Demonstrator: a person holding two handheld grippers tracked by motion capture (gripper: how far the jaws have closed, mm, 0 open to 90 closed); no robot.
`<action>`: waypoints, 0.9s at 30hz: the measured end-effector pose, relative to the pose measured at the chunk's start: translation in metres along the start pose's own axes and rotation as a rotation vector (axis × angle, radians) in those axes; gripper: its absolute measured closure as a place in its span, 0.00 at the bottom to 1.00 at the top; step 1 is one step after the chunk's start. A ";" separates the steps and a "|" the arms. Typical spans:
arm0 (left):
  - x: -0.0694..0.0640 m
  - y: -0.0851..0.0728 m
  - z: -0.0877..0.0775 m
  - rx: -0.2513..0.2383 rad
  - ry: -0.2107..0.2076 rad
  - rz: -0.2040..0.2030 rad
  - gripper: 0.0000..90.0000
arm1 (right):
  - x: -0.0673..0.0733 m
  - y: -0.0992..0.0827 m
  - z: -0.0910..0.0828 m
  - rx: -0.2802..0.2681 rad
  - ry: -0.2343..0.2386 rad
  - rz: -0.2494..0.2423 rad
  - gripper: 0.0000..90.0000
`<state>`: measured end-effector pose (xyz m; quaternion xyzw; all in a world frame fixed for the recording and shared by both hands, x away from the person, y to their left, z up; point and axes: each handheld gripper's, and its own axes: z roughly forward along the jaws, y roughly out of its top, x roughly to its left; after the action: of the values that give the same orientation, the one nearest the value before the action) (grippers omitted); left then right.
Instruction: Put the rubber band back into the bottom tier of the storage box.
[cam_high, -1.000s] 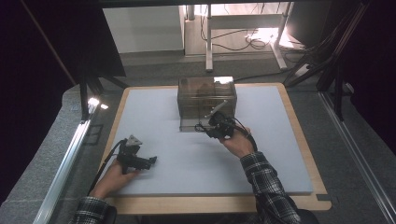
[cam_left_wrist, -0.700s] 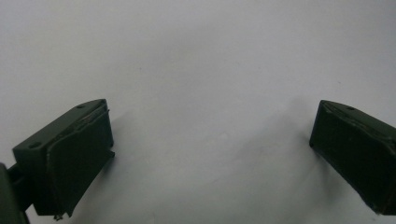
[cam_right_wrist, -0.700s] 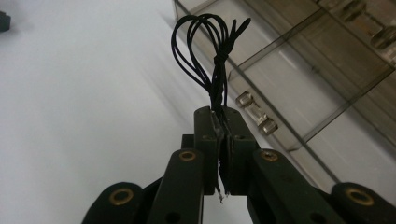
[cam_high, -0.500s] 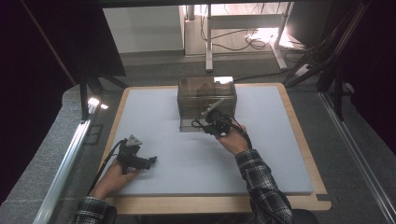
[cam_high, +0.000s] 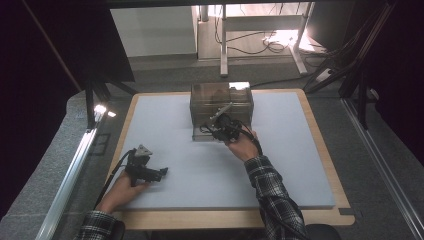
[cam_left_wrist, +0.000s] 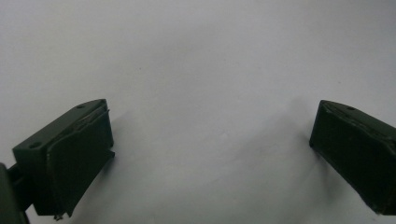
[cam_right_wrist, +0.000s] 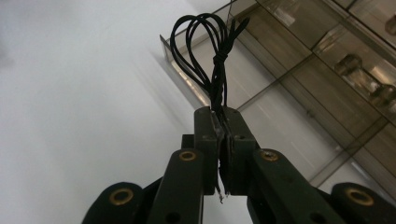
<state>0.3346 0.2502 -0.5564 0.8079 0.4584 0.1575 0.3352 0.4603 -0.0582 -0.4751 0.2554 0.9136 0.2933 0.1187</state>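
Left gripper (cam_left_wrist: 212, 154) rests low over bare grey mat (cam_high: 190, 165), jaws spread wide. Right gripper (cam_right_wrist: 223, 135) pinches a looped black wire bundle (cam_right_wrist: 210, 51); just beyond stands a clear compartmented box (cam_high: 221, 102), contents apparently small parts.

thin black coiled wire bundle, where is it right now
The thin black coiled wire bundle is pinched in the right gripper, held before the clear plastic drawer box at mid-table.
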 end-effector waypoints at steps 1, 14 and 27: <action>0.000 0.000 0.000 0.000 0.000 0.000 0.00 | 0.000 0.001 0.001 -0.001 0.000 0.000 0.94; 0.000 0.000 0.000 0.000 0.000 0.000 0.00 | -0.002 0.014 0.018 0.001 -0.017 -0.008 0.94; 0.000 0.000 0.000 0.000 0.000 0.000 0.00 | -0.005 0.018 0.031 0.014 -0.023 0.000 0.94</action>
<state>0.3346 0.2502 -0.5564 0.8078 0.4584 0.1574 0.3353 0.4833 -0.0339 -0.4891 0.2597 0.9142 0.2839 0.1275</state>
